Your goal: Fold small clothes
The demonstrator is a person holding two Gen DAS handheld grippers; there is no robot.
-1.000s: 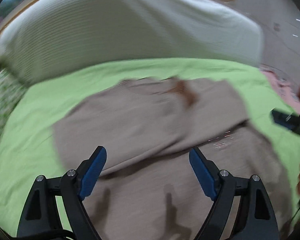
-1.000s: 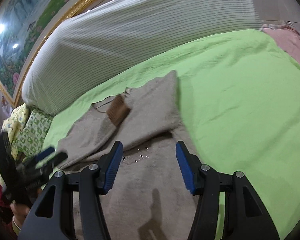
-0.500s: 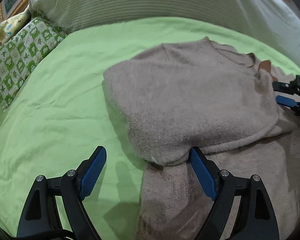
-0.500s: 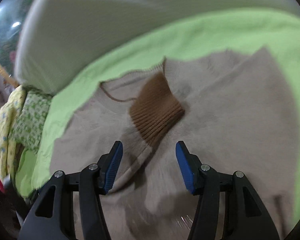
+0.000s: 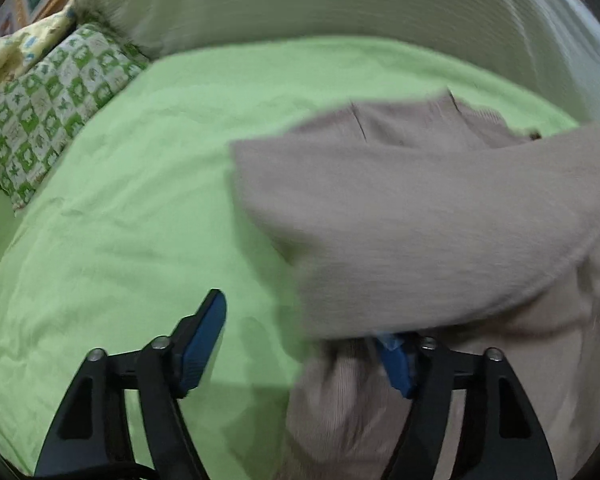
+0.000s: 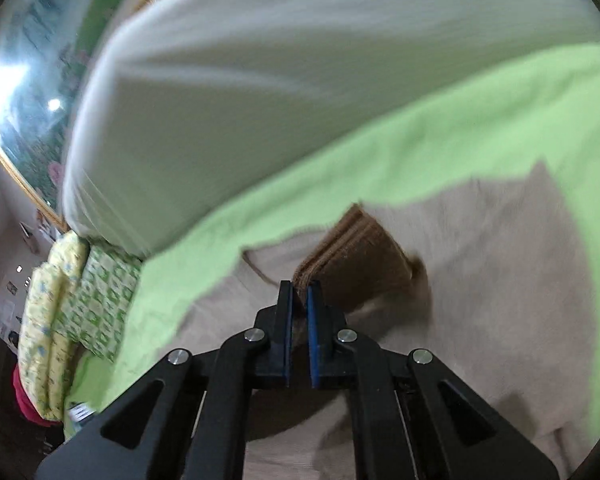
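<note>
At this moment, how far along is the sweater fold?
Done: one sleeve lies folded across the beige sweater on the green sheet. In hand: the right gripper has just closed on the brown cuff; the left gripper is closing around an edge. Left: the body folds.

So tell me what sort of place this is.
Most likely a bedroom: a beige knitted sweater lies on a bright green bedsheet, with a green-and-white patterned pillow and a large pale ribbed bolster behind.
</note>
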